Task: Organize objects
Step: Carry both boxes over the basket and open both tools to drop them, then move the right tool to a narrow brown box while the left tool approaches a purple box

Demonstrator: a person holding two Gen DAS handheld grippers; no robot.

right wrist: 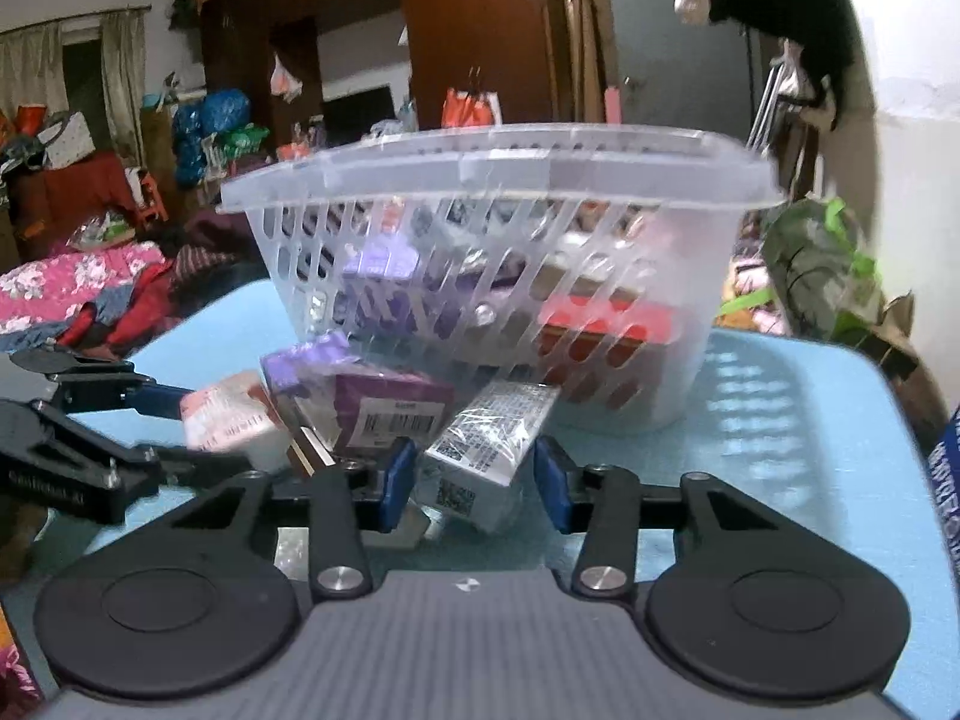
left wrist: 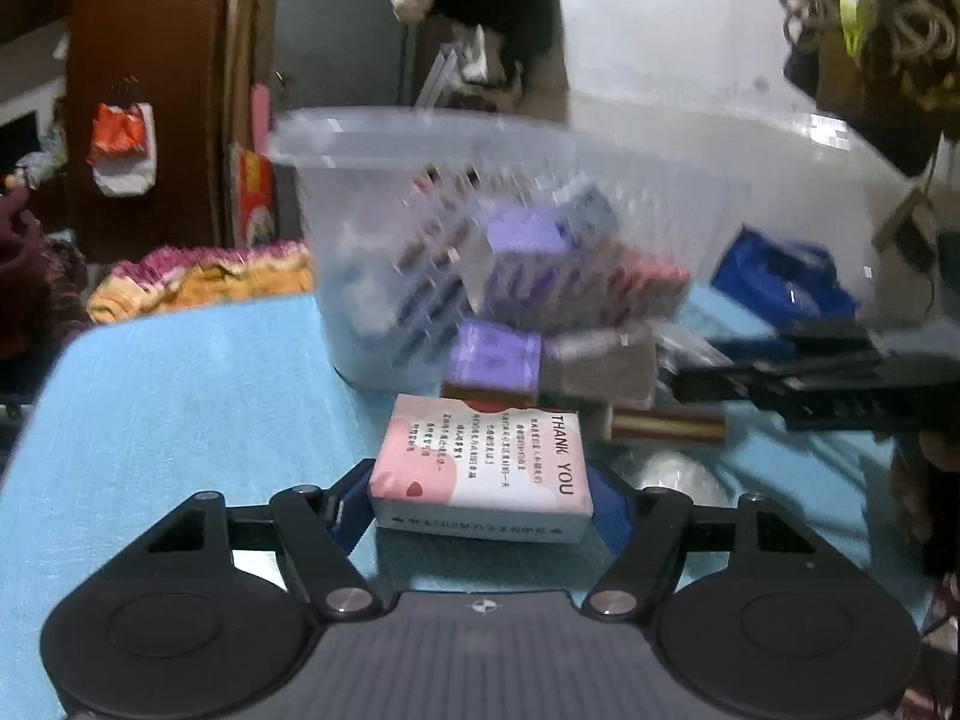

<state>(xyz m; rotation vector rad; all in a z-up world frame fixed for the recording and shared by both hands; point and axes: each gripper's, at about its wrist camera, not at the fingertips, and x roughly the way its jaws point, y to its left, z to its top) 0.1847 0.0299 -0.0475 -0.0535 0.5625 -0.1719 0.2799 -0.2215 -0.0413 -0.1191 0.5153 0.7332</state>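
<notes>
A clear plastic basket (left wrist: 420, 138) with several small boxes inside stands on the light blue table (left wrist: 180, 396); it also shows in the right wrist view (right wrist: 480, 150). My left gripper (left wrist: 480, 507) is shut on a pink "THANK YOU" box (left wrist: 480, 462), held just above the table in front of the basket. My right gripper (right wrist: 474, 480) is open, its jaws on either side of a grey wrapped box (right wrist: 486, 450) lying on the table. Purple boxes (right wrist: 360, 396) lie to the left of it.
The left gripper with the pink box (right wrist: 228, 420) shows at the left of the right wrist view. The right gripper (left wrist: 840, 384) shows at the right of the left wrist view. Clothes and bags lie beyond the table edges.
</notes>
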